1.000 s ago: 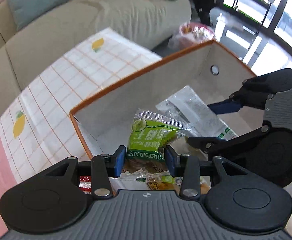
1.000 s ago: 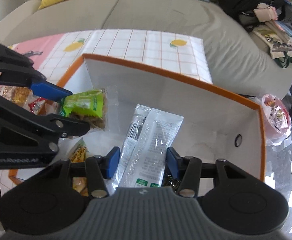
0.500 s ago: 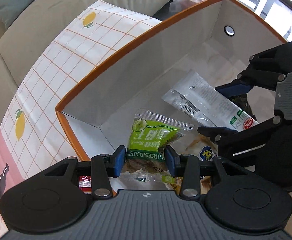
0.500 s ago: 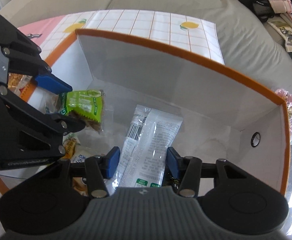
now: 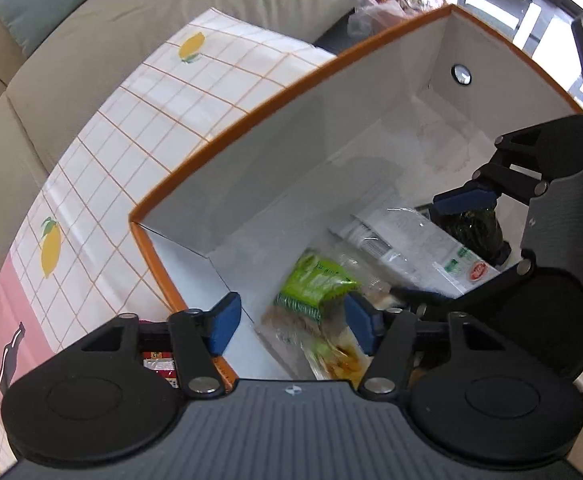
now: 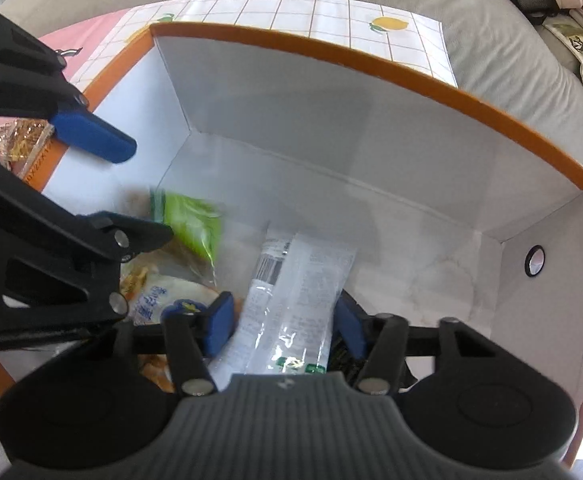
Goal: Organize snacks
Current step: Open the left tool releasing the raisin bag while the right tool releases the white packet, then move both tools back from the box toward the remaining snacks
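Both tools have just let go. My left gripper (image 5: pixel 291 322) has spread its jaws and the green packet (image 5: pixel 311 284), blurred, is loose between them, dropping onto the snacks at the box's left end. My right gripper (image 6: pixel 283 326) has also been opening; the white packet (image 6: pixel 291 300) lies slack between its pads on the floor of the box (image 5: pixel 251 120). I judge both snacks delivered. 1 dark packet (image 5: pixel 475 228) sits under the right tool. More snacks (image 6: pixel 15 144) wait outside on the tablecloth (image 5: pixel 131 140); the box wall stands between them and my left gripper.
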Tool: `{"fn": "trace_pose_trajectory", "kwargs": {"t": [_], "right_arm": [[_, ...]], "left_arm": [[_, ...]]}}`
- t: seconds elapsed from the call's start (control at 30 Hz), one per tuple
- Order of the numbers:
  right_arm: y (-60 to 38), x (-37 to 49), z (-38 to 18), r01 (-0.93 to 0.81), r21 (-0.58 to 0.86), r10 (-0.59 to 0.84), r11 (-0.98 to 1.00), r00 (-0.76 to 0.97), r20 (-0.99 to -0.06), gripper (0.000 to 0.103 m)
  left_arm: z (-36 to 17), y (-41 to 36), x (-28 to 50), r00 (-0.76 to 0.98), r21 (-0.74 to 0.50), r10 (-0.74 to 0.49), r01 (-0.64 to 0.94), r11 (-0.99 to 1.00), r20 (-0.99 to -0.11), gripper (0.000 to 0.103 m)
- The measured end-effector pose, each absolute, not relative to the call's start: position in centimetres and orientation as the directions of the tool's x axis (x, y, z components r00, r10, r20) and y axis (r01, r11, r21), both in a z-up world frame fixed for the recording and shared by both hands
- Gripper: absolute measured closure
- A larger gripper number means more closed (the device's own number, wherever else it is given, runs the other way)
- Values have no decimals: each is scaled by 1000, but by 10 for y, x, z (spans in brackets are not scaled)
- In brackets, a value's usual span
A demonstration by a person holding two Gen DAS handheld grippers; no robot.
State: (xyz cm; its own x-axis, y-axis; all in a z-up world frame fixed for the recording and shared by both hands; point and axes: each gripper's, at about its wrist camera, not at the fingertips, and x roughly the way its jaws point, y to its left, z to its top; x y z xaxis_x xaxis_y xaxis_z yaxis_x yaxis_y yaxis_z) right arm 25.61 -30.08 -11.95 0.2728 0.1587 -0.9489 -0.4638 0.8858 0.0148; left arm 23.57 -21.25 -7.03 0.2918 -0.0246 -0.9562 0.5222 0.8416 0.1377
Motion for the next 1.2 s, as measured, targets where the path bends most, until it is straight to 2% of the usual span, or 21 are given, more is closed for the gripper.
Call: {"fn": "trace_pose_trajectory", "kwargs": {"t": [0.27,0.47,0.67,0.97,1.2], "right_arm": [[-294,251,-104,-448,-40,109,893,303,-947,21],[-295,234,-84,-376,-133,26,917,389,-921,21],[-297,201,-49,-252,-156,5,955,538,-843,20],[-269,136,-22,-189,-68,81,980,681,-727,19],[-232,96,-19,-219,-7,158,976,724,-671,19]], "left_arm": [[-47,-202,225,326,108,-73,505,856,-942,31],[-21,-187,201,397,105,-112,486,868,-911,31],[13,-158,169,513,73,-167,415,907,-842,31],[41,-98,120,669,34,-177,289,957,-722,31],[38,-55,91,712,41,-112,193,980,-693,31]]}}
